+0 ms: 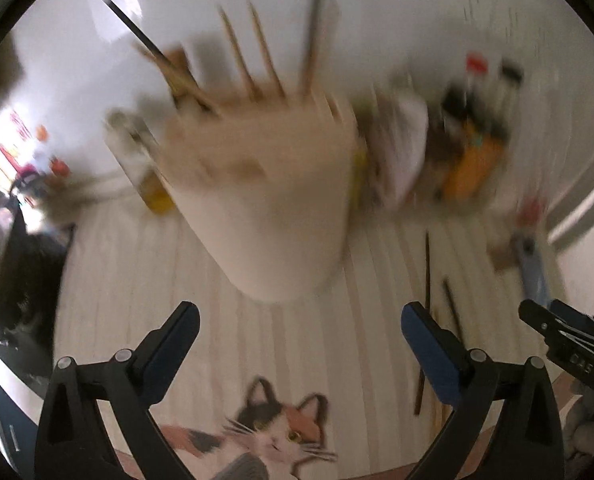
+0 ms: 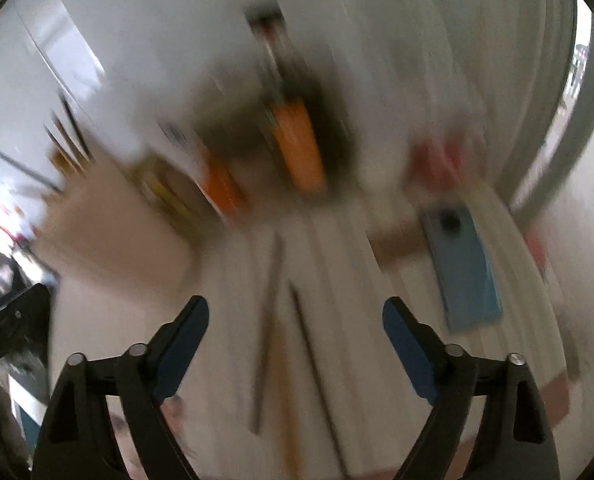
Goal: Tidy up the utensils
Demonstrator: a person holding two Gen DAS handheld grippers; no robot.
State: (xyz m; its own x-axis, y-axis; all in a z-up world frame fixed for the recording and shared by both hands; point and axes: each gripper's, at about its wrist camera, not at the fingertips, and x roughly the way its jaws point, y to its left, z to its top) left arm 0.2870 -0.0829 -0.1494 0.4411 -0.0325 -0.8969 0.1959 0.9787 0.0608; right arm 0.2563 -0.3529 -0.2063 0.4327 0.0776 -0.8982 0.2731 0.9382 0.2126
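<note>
Both sets of fingers are spread wide and nothing is held or touched. Left gripper (image 1: 300, 332) is seen fully open over the striped mat (image 1: 201, 280), its blue pads (image 1: 429, 354) clear of everything. Right gripper (image 2: 296, 330) is also open, a little less wide, with nothing pressed between its pads (image 2: 407, 346).

Loose chopsticks (image 2: 273, 320) are seen lying on the mat directly ahead of and between the right fingers; at least two dark sticks are made out, and a paler one may lie with them, though blur prevents a count. In the left view the same chopsticks (image 1: 427, 280) lie just beyond and beside the right-hand finger. The utensil holder (image 1: 265, 184), a pale tub with sticks already standing in it, is placed just ahead of the left fingers, and far to the left of the right fingers.

Step judged: approach for a pick, with sticks still to be collected. Next move is judged to call for the right fingers being lowered astride one stick and closed on it, then carried to the holder. Thin sticks lying flat are likely to slip.

A blue phone (image 2: 463, 268) is seen ahead-right of the right fingers; bottles and packets (image 1: 473, 140) are blurred behind.
</note>
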